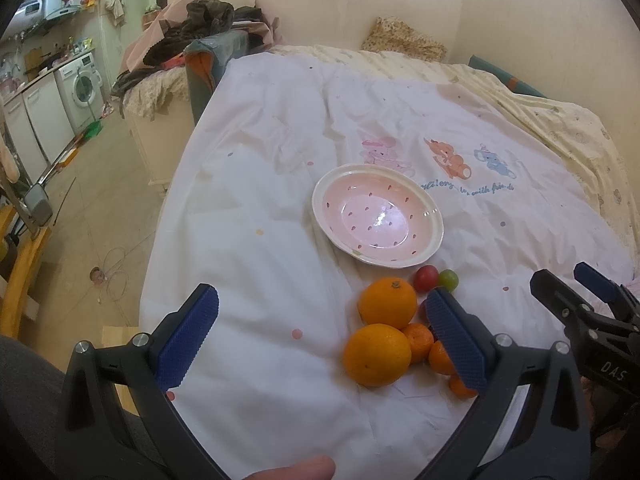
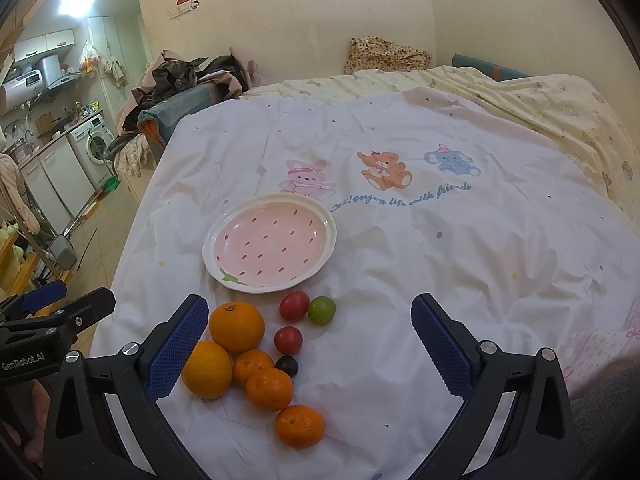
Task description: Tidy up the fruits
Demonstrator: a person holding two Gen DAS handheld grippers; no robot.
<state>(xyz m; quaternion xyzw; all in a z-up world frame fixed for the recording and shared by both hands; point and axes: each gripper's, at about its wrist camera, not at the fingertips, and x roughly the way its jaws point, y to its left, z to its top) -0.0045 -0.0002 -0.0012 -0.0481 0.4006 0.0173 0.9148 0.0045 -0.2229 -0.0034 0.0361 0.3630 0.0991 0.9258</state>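
A pink strawberry-pattern plate [image 2: 269, 240] [image 1: 378, 218] lies empty on the white bedsheet. In front of it sit two large oranges [image 2: 237, 326] [image 2: 207, 369], three small mandarins [image 2: 269, 388], two red fruits [image 2: 294, 306] [image 2: 288, 340], a green one [image 2: 321, 310] and a dark one [image 2: 287, 365]. My right gripper [image 2: 308, 340] hovers open above the fruit cluster, holding nothing. In the left wrist view the oranges [image 1: 387, 302] [image 1: 377, 354] lie just inside the right finger of my open left gripper [image 1: 320, 332]; the mandarins are partly hidden behind that finger.
The white sheet [image 2: 440, 260] with cartoon animals covers a bed. A yellow blanket [image 2: 560, 112] and pillow [image 2: 386, 56] lie at the far side. Left of the bed are a clothes pile [image 1: 200, 28], bare floor [image 1: 100, 200] and a washing machine [image 1: 82, 84].
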